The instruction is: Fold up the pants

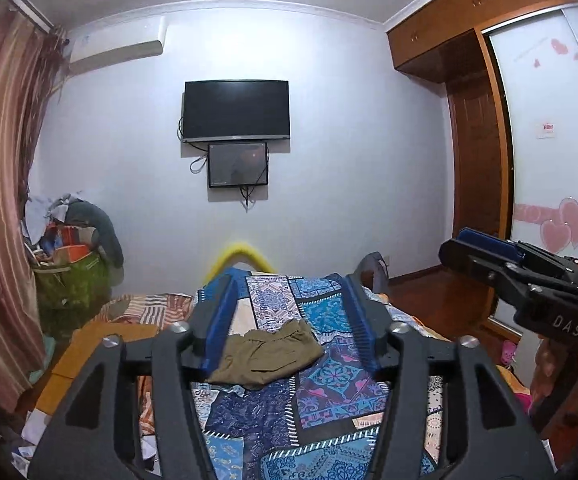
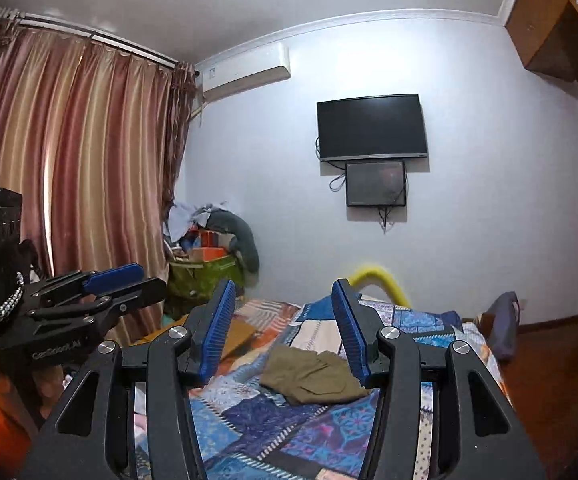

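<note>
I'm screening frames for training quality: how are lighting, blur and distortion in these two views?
Left wrist view: dim bluish indoor light, strong fisheye bending of the walls, and the yellow object behind the bed looks smeared. Right wrist view: same barrel distortion, with the curtain bowed; the pants are reasonably sharp, without glare.

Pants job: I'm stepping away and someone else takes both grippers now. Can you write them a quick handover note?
Left gripper: open, holding nothing, raised above the bed.
Right gripper: open, holding nothing, raised alongside.
Olive pants: lying in a compact bundle on the blue patchwork bedspread, ahead of both grippers, touched by neither.
Done: the pants look at least partly folded; how neatly is hard to tell.
Left: check the fold, and tidy it if needed.
</note>
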`<move>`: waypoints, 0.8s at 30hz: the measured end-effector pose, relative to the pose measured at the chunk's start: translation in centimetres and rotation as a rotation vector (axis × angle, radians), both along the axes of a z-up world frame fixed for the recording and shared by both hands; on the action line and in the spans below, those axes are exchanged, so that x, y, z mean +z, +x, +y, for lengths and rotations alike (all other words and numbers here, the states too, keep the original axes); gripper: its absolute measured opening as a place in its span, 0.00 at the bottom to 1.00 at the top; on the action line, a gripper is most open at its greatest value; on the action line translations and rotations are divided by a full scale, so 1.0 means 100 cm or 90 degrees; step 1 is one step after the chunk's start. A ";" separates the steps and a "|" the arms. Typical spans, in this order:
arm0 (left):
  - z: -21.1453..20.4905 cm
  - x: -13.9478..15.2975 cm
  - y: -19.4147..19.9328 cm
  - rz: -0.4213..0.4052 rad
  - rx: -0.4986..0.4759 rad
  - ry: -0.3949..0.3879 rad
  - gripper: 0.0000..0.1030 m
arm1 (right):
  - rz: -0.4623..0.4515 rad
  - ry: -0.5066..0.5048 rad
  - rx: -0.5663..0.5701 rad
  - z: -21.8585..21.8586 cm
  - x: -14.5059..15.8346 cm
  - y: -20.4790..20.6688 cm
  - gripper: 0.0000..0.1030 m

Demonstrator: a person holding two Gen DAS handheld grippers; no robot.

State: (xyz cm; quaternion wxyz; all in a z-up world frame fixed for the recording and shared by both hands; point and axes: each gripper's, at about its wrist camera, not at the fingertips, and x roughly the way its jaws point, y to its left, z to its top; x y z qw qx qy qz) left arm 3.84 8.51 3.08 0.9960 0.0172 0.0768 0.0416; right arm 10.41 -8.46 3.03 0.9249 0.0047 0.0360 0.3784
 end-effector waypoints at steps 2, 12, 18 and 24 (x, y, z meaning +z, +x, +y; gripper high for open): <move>-0.004 -0.001 -0.006 -0.008 0.007 0.007 0.66 | 0.003 -0.002 -0.003 0.000 -0.001 -0.004 0.51; -0.006 -0.007 -0.020 -0.028 0.024 0.000 0.99 | 0.014 0.009 -0.040 -0.008 -0.007 -0.010 0.86; -0.004 -0.014 -0.018 -0.020 0.026 -0.007 0.99 | 0.005 0.018 -0.069 -0.013 -0.009 -0.019 0.99; 0.000 -0.018 -0.016 -0.017 0.033 -0.016 0.99 | 0.000 0.005 -0.074 -0.012 -0.012 -0.023 0.99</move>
